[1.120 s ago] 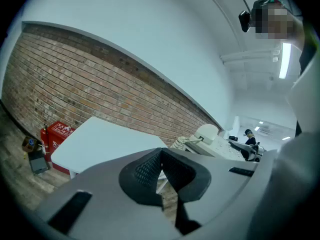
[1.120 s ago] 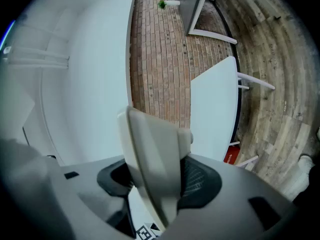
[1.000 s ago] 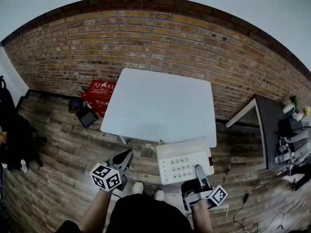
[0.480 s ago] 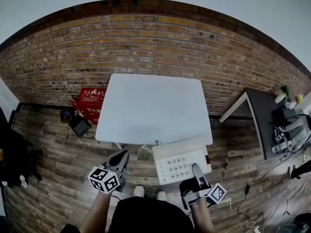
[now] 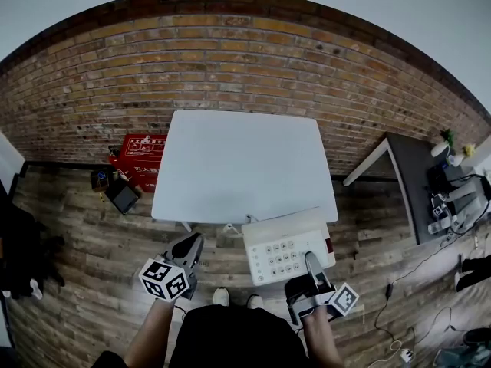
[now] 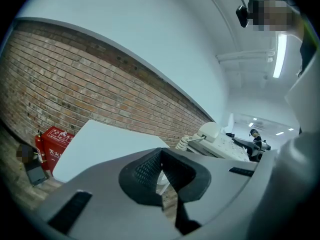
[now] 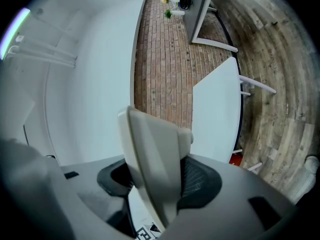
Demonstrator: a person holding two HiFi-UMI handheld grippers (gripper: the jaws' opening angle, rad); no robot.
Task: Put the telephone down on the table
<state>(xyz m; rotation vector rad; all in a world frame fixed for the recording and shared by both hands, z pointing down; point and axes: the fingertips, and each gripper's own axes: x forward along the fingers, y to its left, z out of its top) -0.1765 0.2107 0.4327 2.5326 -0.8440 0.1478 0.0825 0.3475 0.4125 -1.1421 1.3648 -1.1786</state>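
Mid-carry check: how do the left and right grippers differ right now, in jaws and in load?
The right gripper is clamped on the near edge of the telephone; the left gripper holds nothing. The right gripper's jaws are held apart by the telephone's body; the left gripper's jaws are together. Both grippers are over the floor, pointing toward the table, short of its front edge.
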